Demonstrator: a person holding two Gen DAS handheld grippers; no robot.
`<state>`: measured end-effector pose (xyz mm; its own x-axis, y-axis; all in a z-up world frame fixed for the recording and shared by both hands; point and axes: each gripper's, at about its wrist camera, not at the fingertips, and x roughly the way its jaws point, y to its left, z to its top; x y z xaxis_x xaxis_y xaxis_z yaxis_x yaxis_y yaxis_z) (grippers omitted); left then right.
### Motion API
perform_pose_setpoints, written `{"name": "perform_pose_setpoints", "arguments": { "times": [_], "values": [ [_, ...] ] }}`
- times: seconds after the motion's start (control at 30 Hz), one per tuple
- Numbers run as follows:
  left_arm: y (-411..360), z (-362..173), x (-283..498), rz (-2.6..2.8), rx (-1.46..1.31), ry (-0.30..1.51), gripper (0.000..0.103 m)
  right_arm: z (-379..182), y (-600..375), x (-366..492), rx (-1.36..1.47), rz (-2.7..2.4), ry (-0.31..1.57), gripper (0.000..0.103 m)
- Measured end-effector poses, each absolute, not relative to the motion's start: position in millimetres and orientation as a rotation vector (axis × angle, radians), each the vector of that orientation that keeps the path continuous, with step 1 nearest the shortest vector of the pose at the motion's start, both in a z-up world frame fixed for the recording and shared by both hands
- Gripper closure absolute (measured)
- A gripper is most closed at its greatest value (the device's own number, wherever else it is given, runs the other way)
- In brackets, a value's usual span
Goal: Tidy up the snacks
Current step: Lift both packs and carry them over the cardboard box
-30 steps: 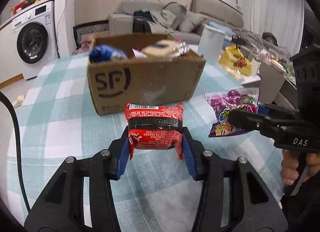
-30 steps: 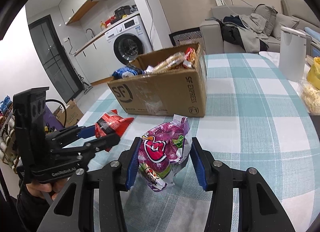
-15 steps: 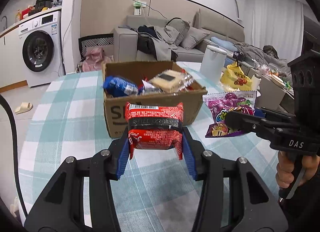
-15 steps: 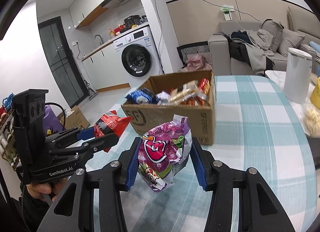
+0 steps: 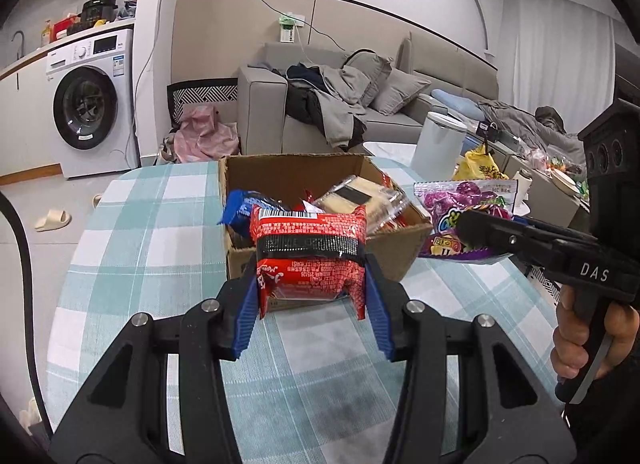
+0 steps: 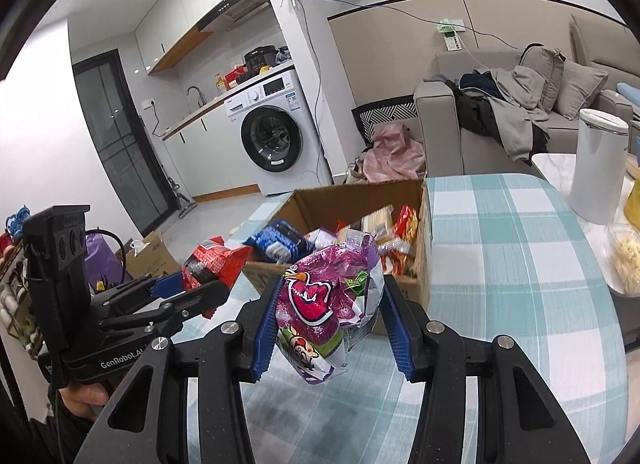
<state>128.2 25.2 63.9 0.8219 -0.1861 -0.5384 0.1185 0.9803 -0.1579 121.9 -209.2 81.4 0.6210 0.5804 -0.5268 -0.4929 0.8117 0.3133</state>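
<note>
Left gripper [image 5: 312, 296] clamps a red packet [image 5: 310, 254], blue pads pressed on both its sides; glossy crinkled foil, rectangular, black band across the middle, barcode at the top edge. The packet hangs clear of the table [image 5: 140, 232]; bare checked cloth below the fingers, teal and white, flat. Room open to the left of the fingers, table edge curving off there to grey floor.

Right gripper [image 6: 330, 318] clamps a purple bag [image 6: 328, 300], pads squeezing its sides; soft crumpled plastic, shiny, a red cartoon mouth on the front, bottom end drooping below the pads. It too hangs above the cloth. Wide free cloth to the right of these fingers.

In the left wrist view the right gripper [image 5: 480, 232] sits right of the fingers, a hand [image 5: 588, 332] on its grip. In the right wrist view the left gripper [image 6: 200, 284] sits left, level with the fingers.

Just beyond both sets of fingertips: an open box [image 5: 400, 256], brown corrugated cardboard, flaps up, near wall partly hidden by the held packs. Inside, heaped: a blue packet [image 5: 238, 212] at the left, a clear-wrapped pale pack [image 5: 360, 200] in the middle, red wrappers [image 6: 406, 222] at the right.

Farther right, a white cylinder bin [image 6: 598, 168], smooth. Beyond the table, a grey sofa [image 5: 264, 112] with clothes piled and a white washer [image 5: 86, 104].
</note>
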Motion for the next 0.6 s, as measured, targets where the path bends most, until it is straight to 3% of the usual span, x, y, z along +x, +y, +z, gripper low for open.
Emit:
{"name": "perform_pose_setpoints", "arguments": {
  "times": [0.6],
  "values": [
    [28.6,67.9,188.8,-0.122,-0.113,0.585,0.058,82.2,-194.2,183.2,0.230,0.609,0.704,0.054]
  ]
}}
